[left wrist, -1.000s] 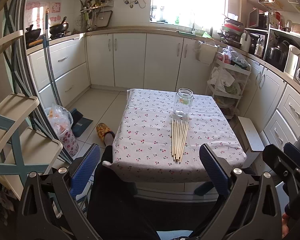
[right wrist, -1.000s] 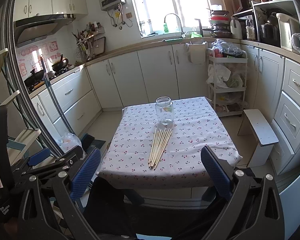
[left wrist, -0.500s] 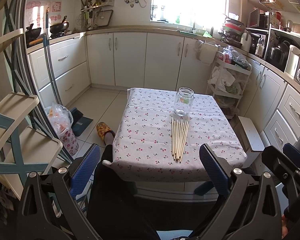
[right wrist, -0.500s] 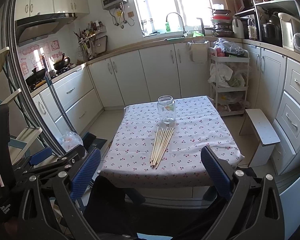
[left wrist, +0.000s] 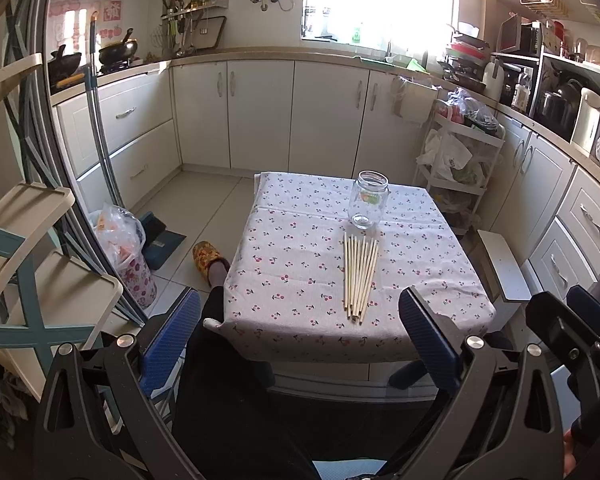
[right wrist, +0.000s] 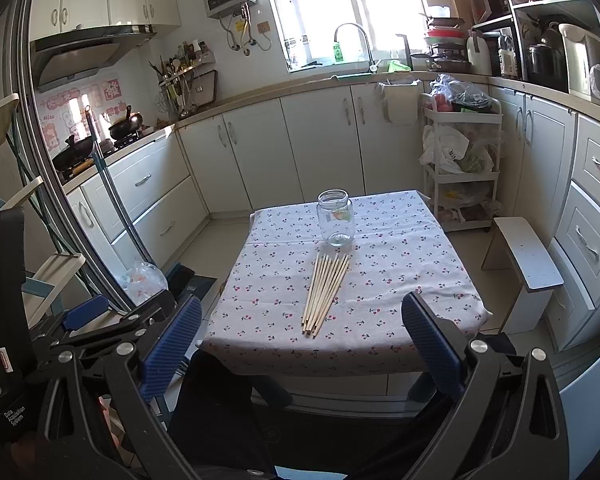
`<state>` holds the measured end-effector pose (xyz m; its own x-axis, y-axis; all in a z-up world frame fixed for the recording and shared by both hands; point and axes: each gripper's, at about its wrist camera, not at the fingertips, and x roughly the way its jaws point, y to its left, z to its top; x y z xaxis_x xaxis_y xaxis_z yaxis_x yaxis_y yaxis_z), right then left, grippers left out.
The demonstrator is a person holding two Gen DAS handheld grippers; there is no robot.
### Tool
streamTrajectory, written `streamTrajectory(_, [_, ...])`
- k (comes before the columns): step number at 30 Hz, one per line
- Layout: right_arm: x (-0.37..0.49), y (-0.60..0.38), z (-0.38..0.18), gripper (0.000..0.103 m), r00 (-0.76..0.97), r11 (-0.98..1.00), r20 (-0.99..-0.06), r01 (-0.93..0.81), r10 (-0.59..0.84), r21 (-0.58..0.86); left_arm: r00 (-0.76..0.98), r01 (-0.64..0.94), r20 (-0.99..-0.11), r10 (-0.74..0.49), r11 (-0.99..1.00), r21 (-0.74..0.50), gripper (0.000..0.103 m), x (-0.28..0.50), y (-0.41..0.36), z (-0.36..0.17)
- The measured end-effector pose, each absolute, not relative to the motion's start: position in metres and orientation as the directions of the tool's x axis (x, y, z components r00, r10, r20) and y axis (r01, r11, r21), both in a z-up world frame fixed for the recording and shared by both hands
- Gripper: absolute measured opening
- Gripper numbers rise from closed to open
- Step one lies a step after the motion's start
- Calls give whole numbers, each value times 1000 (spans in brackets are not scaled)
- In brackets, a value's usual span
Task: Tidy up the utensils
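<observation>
Jaws spread wide on both the left gripper [left wrist: 300,344] and right gripper [right wrist: 300,344], empty. The chopsticks [left wrist: 359,276] lie bundled on the tabletop [left wrist: 292,280] toward twelve o'clock, well beyond them, beside the glass jar [left wrist: 369,205]. Nothing has shifted since before.

- The right gripper [right wrist: 300,344] tips upward a little: in its view the glass jar [right wrist: 335,223] and the bundle of chopsticks [right wrist: 326,294] sit lower than a second ago.
- The left gripper [left wrist: 298,340] drifts only a hair, so its view barely shifts.
</observation>
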<state>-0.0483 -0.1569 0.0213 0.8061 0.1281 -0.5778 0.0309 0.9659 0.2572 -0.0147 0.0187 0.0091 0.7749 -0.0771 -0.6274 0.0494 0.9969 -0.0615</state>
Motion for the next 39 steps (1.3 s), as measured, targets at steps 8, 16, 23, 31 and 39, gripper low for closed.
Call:
streamTrajectory(8, [-25,-165,6,96,789,961,-594,21,153,275,744,40,-664,-69,998,-58,95,14,10,-3])
streamTrajectory(16, [26,-180,-38,94,723,934,-650,18,234,356,697,8,-715,-54,998,-68,95,61,9,-32])
streamTrajectory(23, [88,-192,-91,52,632,916,-725,57,276,398,660,10,-748,-65,997,-79,95,106,7,-57])
streamTrajectory(31, [177,-197,-165,22,547,921,-795,106,261,375,614,-2,-786,-80,995,-103,95,155,5,-82])
streamTrajectory(39, [230,-190,-201,18,509,956,-840,103,188,276,579,-2,-812,-82,995,-102,95,193,2,-107])
